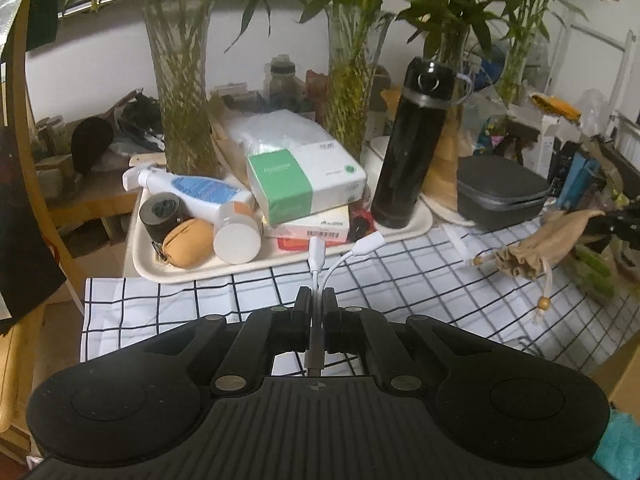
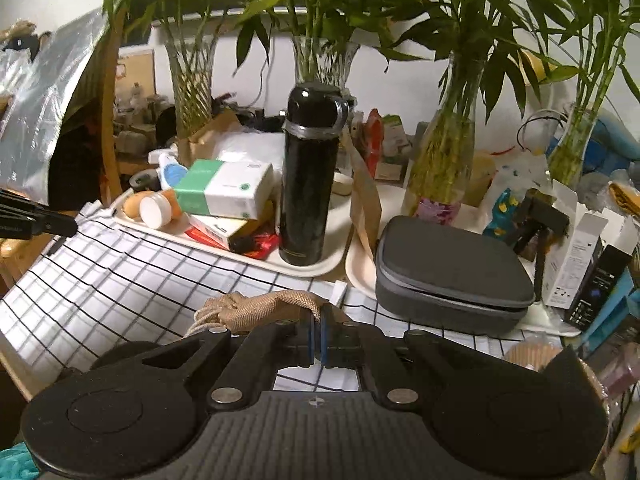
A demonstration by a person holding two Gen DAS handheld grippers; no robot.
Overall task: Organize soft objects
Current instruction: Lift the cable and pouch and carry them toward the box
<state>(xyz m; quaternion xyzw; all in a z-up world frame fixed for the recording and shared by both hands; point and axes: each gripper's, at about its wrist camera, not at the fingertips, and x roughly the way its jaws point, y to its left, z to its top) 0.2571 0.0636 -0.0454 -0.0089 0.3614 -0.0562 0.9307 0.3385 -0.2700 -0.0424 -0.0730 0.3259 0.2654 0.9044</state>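
A: What is held by the left tool (image 1: 316,300)?

B: A white split cable (image 1: 334,258) is pinched between its closed jaws; two white plug ends fork upward past the fingertips, above the checked cloth (image 1: 200,300) spread on the table.

A: And the right tool (image 2: 317,320)?

B: It is clamped shut on the beige drawstring pouch (image 2: 256,306). The fabric is gripped at one edge, and the pouch is bunched to the left of the jaws with its cord gathered beside it. From the left wrist view the pouch is seen lifted off the cloth, a wooden bead (image 1: 543,303) dangling beneath it.

A: What is seen behind?

B: A cream tray (image 1: 280,264) is crowded with boxes, a black flask (image 1: 412,144) and a small tan round pouch (image 1: 188,244). A grey zip case (image 2: 448,276) is placed to its right.
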